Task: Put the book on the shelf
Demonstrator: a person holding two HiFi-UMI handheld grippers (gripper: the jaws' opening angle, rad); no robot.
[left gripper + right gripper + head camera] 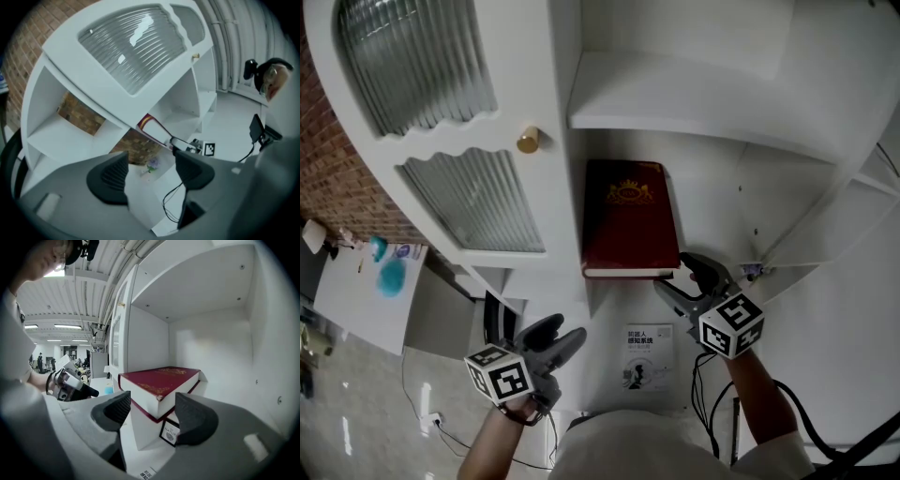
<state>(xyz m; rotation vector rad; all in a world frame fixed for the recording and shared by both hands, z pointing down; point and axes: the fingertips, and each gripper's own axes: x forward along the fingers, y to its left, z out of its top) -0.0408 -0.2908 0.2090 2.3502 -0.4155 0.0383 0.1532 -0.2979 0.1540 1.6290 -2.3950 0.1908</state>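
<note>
A thick dark red book (628, 220) with gold print lies flat in an open white shelf compartment (712, 202). My right gripper (680, 279) is at the book's near right corner. In the right gripper view that book corner (157, 392) sits between the spread jaws of the right gripper (151, 411), and I see no pad pressing on it. My left gripper (565, 330) hangs lower left, away from the shelf, open and empty. The left gripper view looks past the left gripper (151, 171) at the book (152, 125) from afar.
A cabinet door (441, 122) with ribbed glass and a brass knob (528, 141) stands left of the compartment. A white box with a small label (169, 431) sits under the book. A printed leaflet (649, 358) lies on the level below. Cables (712, 412) trail from my right gripper.
</note>
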